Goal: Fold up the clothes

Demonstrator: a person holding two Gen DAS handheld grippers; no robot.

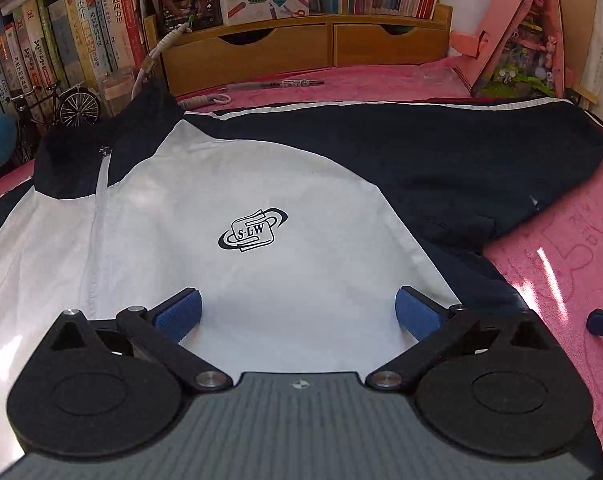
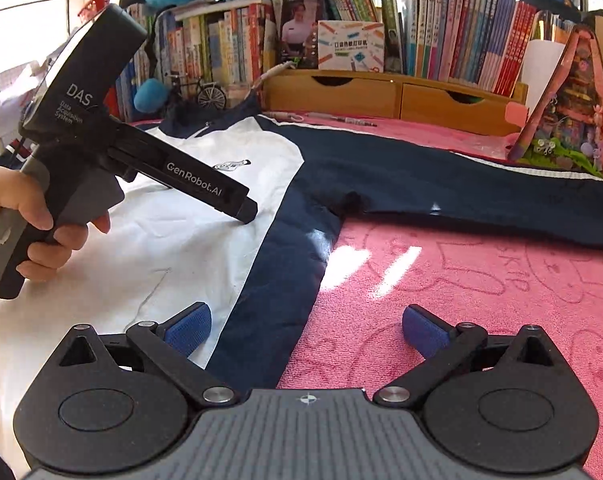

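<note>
A white and navy zip jacket (image 1: 229, 184) lies flat, front up, on a pink towel (image 1: 561, 248). Its navy sleeve (image 1: 441, 152) stretches to the right. My left gripper (image 1: 297, 312) hovers open over the white chest panel, below the printed logo (image 1: 253, 229). In the right wrist view the jacket (image 2: 173, 240) fills the left half and the sleeve (image 2: 461, 188) runs right. My right gripper (image 2: 307, 330) stands open above the jacket's navy side edge and the towel (image 2: 461, 280). The left gripper's body (image 2: 141, 152), held by a hand (image 2: 41, 220), hangs over the white panel.
Wooden drawers (image 1: 301, 52) with books above them line the back. A pen (image 1: 273, 84) lies on the towel before them. A pink toy box (image 1: 517, 36) stands at the back right, a small model bicycle (image 1: 61, 104) at the back left.
</note>
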